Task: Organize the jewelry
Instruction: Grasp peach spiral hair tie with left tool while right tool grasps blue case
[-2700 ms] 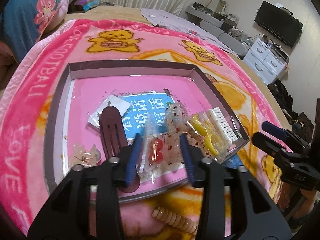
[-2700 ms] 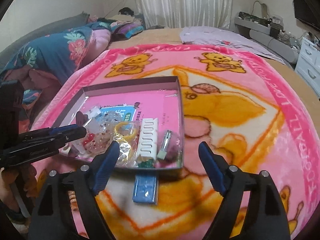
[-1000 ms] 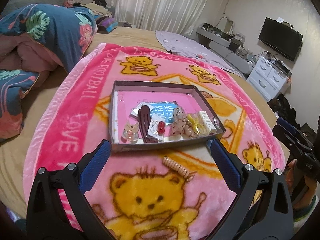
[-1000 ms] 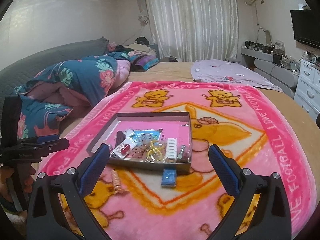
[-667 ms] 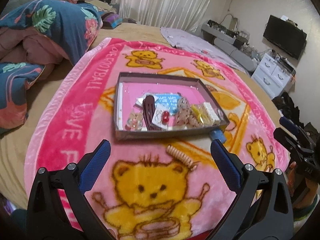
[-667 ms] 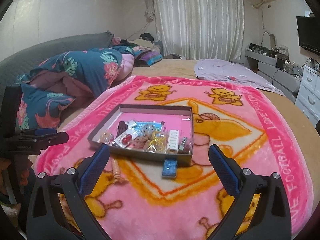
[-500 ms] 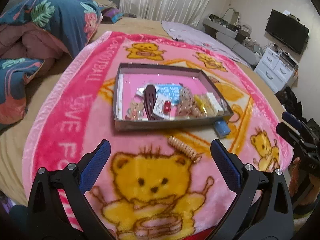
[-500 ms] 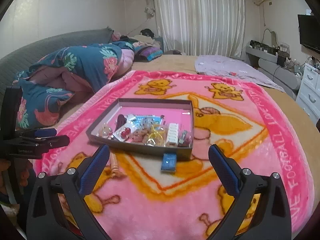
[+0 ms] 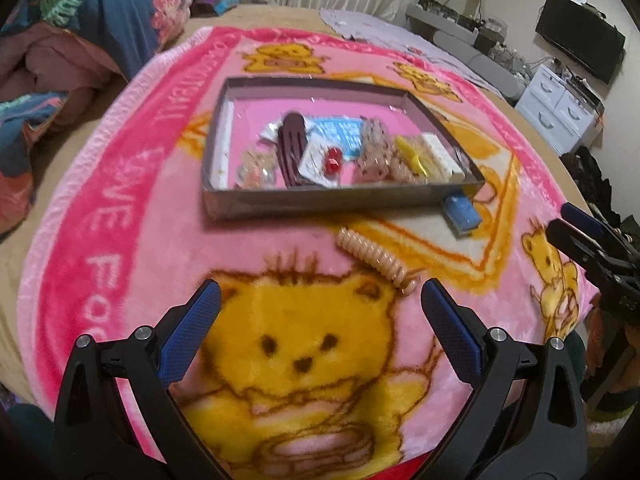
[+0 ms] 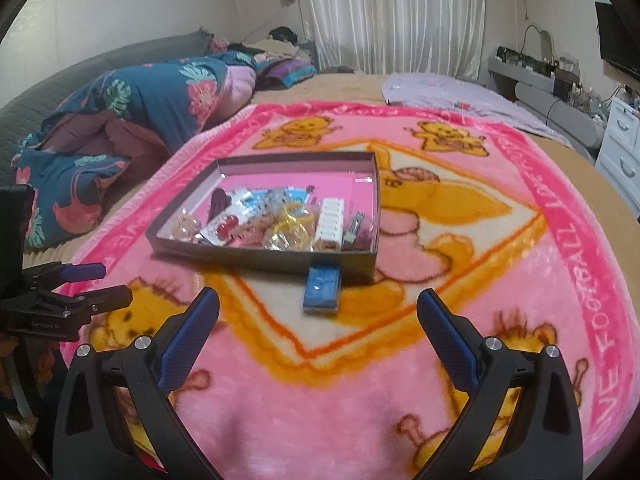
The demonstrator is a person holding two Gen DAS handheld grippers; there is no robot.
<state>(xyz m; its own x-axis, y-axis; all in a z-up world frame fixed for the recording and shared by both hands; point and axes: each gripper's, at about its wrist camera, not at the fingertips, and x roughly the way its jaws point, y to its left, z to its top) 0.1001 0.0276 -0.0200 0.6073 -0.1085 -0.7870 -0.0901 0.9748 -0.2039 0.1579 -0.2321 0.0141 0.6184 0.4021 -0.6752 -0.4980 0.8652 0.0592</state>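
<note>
A shallow grey box (image 9: 320, 200) (image 10: 256, 258) with a pink floor lies on the pink bear blanket and holds several hair clips and bagged trinkets. Among them are a dark maroon clip (image 9: 292, 148), a red bead packet (image 9: 332, 158) and a white comb-like clip (image 10: 330, 220). A beige spiral hair tie (image 9: 374, 258) and a blue clip (image 9: 460, 214) (image 10: 322, 290) lie on the blanket outside the box's near wall. My left gripper (image 9: 320, 312) hangs open, short of the spiral tie. My right gripper (image 10: 318, 316) is open too, just short of the blue clip.
The pink blanket (image 10: 500, 240) covers a tan bed. A bunched blue floral quilt (image 10: 132, 120) lies at the left. White drawers (image 9: 560, 112) and a TV (image 9: 580, 36) stand at the right. The right gripper (image 9: 592, 248) shows at the left wrist view's right edge; the left one (image 10: 72, 292) shows at the right wrist view's left.
My left gripper let go of the packet inside the box and opened wide. Both grippers pulled back and up, then came down and forward again toward the tie and the blue clip.
</note>
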